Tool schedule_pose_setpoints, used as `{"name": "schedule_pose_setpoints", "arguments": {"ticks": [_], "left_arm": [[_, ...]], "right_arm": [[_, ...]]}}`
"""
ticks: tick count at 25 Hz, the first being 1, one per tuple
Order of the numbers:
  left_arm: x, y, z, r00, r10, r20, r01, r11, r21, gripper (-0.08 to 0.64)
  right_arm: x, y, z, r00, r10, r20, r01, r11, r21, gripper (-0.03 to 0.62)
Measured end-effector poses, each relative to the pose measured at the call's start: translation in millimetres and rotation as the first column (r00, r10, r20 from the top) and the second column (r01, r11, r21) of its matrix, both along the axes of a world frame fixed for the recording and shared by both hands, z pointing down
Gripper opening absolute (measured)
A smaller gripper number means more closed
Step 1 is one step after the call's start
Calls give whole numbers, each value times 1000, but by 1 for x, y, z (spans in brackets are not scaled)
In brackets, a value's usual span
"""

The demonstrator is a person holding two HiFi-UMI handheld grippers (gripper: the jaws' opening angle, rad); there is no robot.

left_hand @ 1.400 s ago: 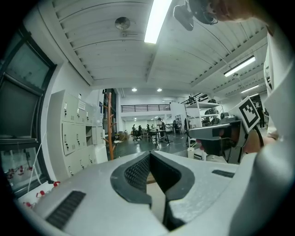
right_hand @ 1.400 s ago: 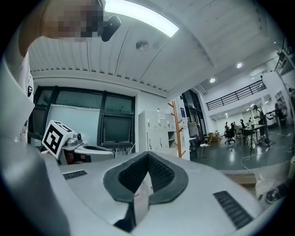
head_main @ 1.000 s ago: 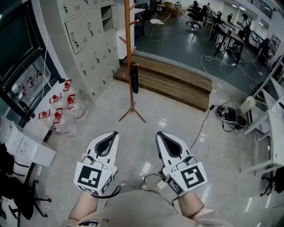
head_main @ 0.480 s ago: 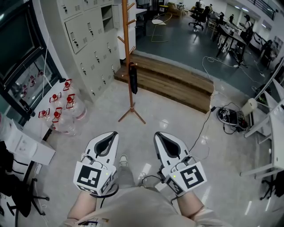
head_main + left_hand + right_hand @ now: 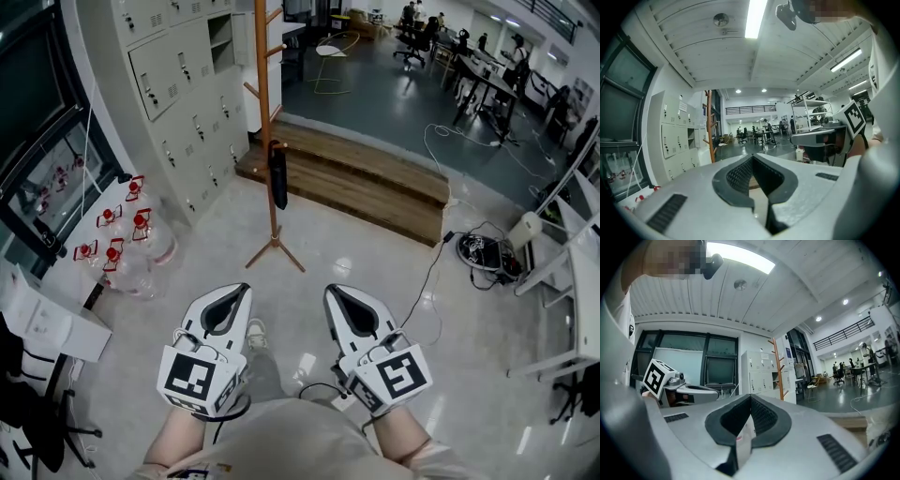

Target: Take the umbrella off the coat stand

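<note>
Left claw [image 5: 241, 289] and right claw [image 5: 331, 290] closed, empty, well short of the seemingly folded umbrella [image 5: 278, 175] ahead.

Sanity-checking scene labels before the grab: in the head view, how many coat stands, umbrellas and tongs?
Coat stand: 1
Umbrella: 1
Tongs: 2 (left tongs, right tongs)
Total: 4
</note>
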State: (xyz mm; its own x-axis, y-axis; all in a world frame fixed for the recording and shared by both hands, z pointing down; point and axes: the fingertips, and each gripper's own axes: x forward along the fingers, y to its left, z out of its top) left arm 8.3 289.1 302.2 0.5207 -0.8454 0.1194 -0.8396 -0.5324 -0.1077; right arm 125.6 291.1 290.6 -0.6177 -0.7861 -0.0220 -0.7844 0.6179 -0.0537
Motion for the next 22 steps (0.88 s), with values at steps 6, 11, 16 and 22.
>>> {"name": "schedule_pose_setpoints", "arguments": {"ticks": [6,11,16,22], "left_arm": [[-14,-47,4,1000,1,-9,-1,1000,0,6],[-35,-96,7,1000,-1,-7,1,1000,-12,6],[-53,-148,13,1000,5,-10,-5,999,-34,6],[-67,-216,16,999,35,-14,-36,997,-63,6]], "right_arm": [[-15,-49,9,1000,0,-8,0,1000,-17,6],[-37,-102,12,1000,-7,-15,6,1000,-28,6],[-62,-155,15,999,-20,-30,18,999,-42,6],[-81,-222,15,999,-4,-46,1,998,-67,6]]}}
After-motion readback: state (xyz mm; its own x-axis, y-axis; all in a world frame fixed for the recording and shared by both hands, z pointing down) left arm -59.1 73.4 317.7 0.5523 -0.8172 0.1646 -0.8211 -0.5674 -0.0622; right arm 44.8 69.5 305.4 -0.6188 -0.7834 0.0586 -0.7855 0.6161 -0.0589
